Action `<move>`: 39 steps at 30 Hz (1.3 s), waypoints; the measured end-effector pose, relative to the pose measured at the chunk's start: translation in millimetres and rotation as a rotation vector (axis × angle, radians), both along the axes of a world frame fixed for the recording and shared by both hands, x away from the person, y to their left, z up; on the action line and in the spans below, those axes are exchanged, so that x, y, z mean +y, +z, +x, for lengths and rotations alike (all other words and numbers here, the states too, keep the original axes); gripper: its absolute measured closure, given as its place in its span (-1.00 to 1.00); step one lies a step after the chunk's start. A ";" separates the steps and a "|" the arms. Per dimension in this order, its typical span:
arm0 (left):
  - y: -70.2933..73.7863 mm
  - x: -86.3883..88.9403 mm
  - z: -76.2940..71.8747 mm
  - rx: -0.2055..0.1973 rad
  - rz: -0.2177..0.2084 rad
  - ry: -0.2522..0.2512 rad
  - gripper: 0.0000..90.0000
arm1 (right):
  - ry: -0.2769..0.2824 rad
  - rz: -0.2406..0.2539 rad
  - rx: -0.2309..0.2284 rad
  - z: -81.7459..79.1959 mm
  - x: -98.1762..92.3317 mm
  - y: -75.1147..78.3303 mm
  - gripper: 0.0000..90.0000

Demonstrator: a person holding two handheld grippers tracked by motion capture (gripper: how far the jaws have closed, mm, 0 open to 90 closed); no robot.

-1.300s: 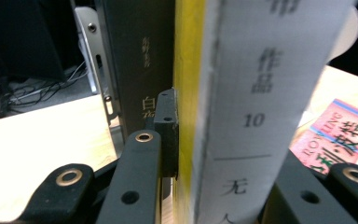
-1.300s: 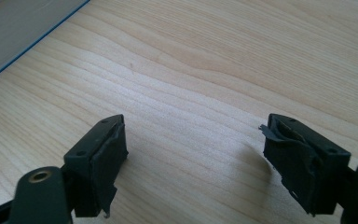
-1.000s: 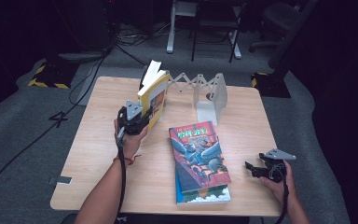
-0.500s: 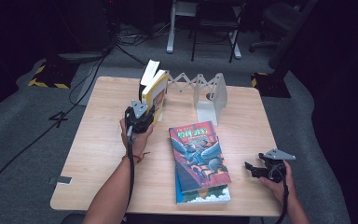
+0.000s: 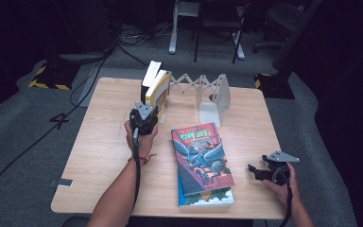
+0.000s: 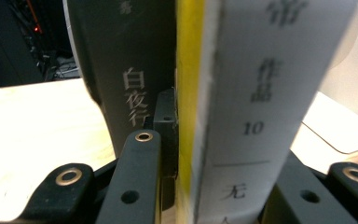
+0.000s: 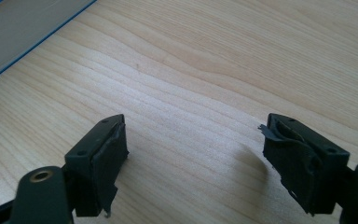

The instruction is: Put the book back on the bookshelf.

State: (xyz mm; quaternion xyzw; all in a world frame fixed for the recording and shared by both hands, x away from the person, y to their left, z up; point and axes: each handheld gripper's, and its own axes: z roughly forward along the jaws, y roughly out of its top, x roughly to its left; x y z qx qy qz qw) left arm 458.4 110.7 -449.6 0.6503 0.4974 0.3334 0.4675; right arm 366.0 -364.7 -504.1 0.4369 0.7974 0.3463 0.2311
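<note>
a: start with the big stuff. what's under the tongs?

b: one table (image 5: 99, 142). ahead of the left tongs (image 5: 144, 116) stands one white folding rack (image 5: 212, 94), stretched out like an accordion, its end panel off to their right.

a: books?

b: four by my count. two stand upright at the rack's left end: a dark book (image 6: 121, 70) and a white-and-yellow book (image 6: 256, 93). two more lie stacked flat (image 5: 203, 161) between the two tongs, a colourful cover on top of a blue one.

a: what do the left tongs hold?

b: they're clamped on the white-and-yellow book, one jaw each side of its spine; the inner jaw sits wedged between it and the dark book, which leans touching alongside.

a: and the right tongs (image 7: 196, 158)?

b: spread apart, nothing between them, hovering low over bare table, just right of the flat stack.

a: so which step is this?

b: i'd say shelving: the gripped book is being set upright in the rack beside the dark one. the next move likely calls for seating it squarely, easing the jaws off without tipping either book, then fetching the top book from the stack.
</note>
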 end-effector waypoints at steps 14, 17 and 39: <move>-0.5 -20.9 11.5 0.012 -0.028 0.054 0.66 | 0.006 0.002 0.002 0.5 0.1 0.0 -0.52; -2.5 -22.4 14.8 0.020 -0.042 0.073 0.65 | 0.008 0.001 0.004 0.1 0.4 0.1 -0.52; -7.8 -15.0 0.3 -0.012 -0.048 0.015 0.30 | 0.010 0.010 0.012 0.8 -0.3 -0.1 -0.52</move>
